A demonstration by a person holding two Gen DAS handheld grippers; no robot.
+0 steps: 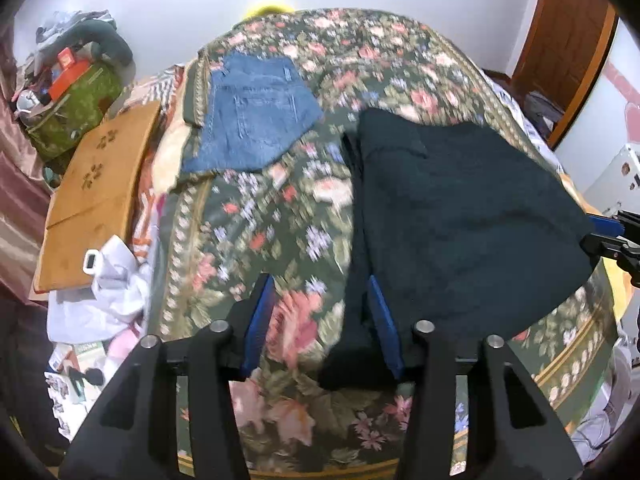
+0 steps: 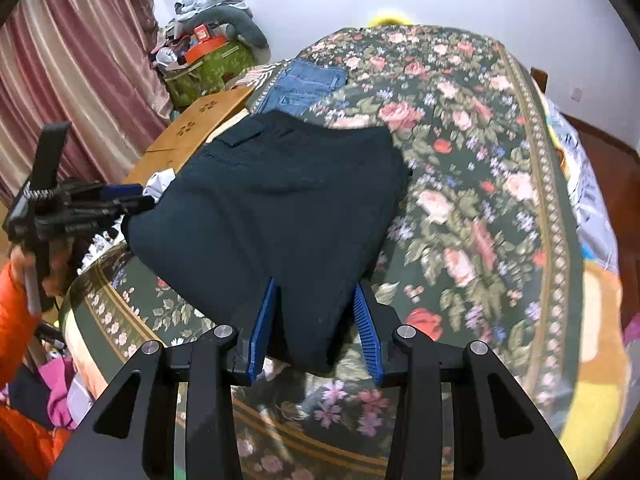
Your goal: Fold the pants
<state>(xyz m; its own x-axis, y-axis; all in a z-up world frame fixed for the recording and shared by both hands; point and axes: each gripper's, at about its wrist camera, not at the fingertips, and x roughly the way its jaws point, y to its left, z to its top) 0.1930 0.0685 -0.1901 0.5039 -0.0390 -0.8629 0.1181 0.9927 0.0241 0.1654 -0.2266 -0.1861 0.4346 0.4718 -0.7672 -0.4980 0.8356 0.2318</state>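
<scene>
Two hand-held grippers, left (image 1: 322,320) and right (image 2: 316,320), both spread, flank our folded dark pants (image 2: 276,200) on the bed (image 2: 480,160); folding seems nearly finished, so next we probably smooth or set aside.

Folded dark pants (image 2: 276,196) lie on the floral bedspread (image 2: 460,168) (folded jeans (image 2: 300,88) beyond).

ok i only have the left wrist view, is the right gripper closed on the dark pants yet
observer: no, the right gripper is open, its fingers either side of the near edge of the dark pants
operator: and what's behind my left gripper
observer: a hand holds the left gripper, with an orange sleeve below it
</scene>
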